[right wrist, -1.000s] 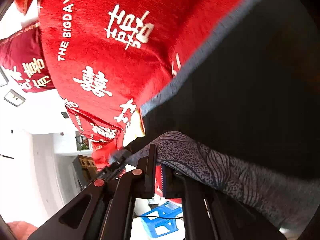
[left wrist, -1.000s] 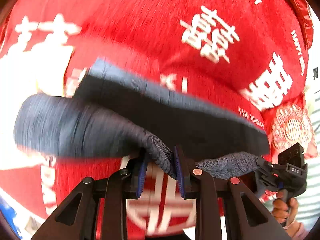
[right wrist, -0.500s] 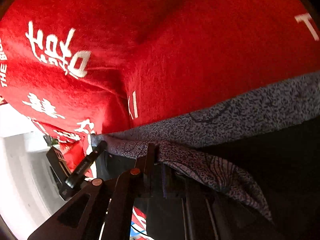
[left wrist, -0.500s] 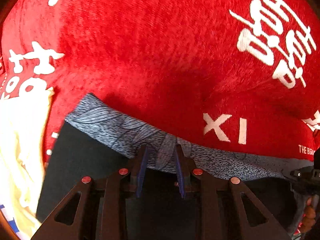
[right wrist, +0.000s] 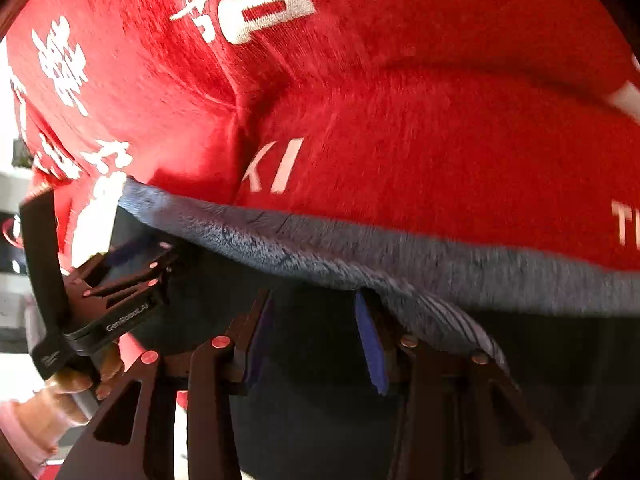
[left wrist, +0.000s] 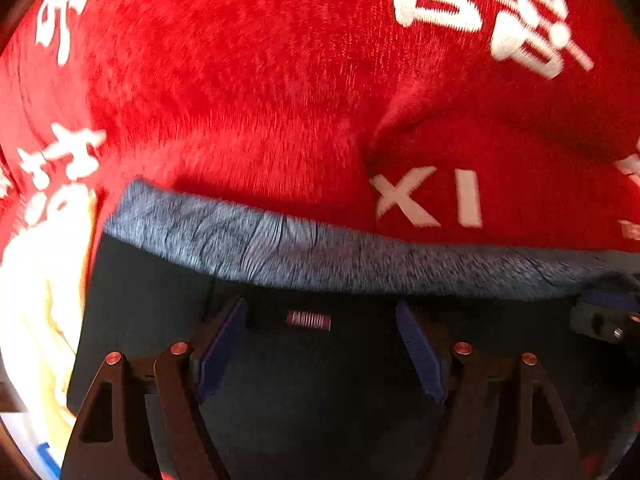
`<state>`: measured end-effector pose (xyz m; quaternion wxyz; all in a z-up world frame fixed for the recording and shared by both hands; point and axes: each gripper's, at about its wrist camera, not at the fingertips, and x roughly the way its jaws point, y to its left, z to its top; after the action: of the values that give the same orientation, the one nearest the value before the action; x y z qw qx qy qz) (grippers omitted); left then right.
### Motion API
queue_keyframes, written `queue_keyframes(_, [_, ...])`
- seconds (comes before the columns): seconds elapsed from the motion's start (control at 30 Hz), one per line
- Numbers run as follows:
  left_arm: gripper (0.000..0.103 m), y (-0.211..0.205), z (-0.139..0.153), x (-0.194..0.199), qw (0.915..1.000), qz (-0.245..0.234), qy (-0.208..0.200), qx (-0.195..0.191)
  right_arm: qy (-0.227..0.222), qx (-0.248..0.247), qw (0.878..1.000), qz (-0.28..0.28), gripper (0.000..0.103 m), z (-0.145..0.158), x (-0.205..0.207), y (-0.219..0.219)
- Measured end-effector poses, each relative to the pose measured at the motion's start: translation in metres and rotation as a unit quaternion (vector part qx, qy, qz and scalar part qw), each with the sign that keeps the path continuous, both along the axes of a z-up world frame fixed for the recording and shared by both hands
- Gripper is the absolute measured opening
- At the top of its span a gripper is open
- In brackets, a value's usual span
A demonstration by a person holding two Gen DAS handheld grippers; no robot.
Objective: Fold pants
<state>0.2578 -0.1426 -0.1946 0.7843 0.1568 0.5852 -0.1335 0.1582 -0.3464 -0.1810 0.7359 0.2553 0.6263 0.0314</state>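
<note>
The dark pants (left wrist: 320,380) lie on a red cloth with white characters (left wrist: 260,100). Their grey patterned band (left wrist: 300,256) runs across the far edge, with a small red label (left wrist: 309,321) just below it. My left gripper (left wrist: 320,344) is open and empty just above the dark fabric, behind the band. In the right wrist view the pants (right wrist: 320,420) and band (right wrist: 400,260) show again. My right gripper (right wrist: 316,344) is open, and a flap of the band touches its right finger. The left gripper (right wrist: 132,268) shows at the left, held by a hand.
The red cloth (right wrist: 400,120) has a raised fold beyond the band. A pale yellow patch (left wrist: 36,300) lies at the left of the pants. A white floor or wall area (right wrist: 12,312) shows at the far left.
Both grippers have opened and let go of the grey band, which now lies flat on the folded pants. Both grippers have drawn back slightly from it.
</note>
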Motion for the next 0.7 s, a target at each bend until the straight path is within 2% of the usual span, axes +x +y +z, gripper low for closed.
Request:
queue_keyframes(0.03, [0.080, -0.003, -0.004, 0.006, 1.0000, 0.006, -0.002, -0.001, -0.012, -0.009, 1.000, 0.006, 0.045, 0.001, 0.003, -0.001])
queue_keyframes(0.13, [0.080, -0.006, -0.013, 0.024, 0.9995, 0.031, 0.002, -0.005, -0.022, -0.017, 1.000, -0.001, 0.045, 0.002, 0.010, -0.007])
queue_keyframes(0.3, [0.080, -0.010, 0.000, 0.028, 0.9989, 0.044, 0.013, 0.005, -0.025, 0.007, 0.999, -0.035, 0.050, 0.017, -0.001, -0.023])
queue_keyframes(0.4, [0.080, -0.012, 0.014, 0.015, 0.9991, 0.036, 0.024, 0.004, -0.027, 0.011, 0.999, -0.037, 0.059, 0.030, -0.019, -0.025])
queue_keyframes(0.53, [0.080, -0.026, 0.026, -0.015, 0.9989, 0.012, 0.041, 0.020, -0.018, 0.008, 0.999, -0.042, 0.059, 0.041, -0.046, -0.028])
queue_keyframes(0.7, [0.080, -0.040, 0.031, -0.055, 0.9978, -0.010, 0.063, 0.017, -0.013, -0.003, 0.998, -0.060, 0.059, 0.053, -0.082, -0.033])
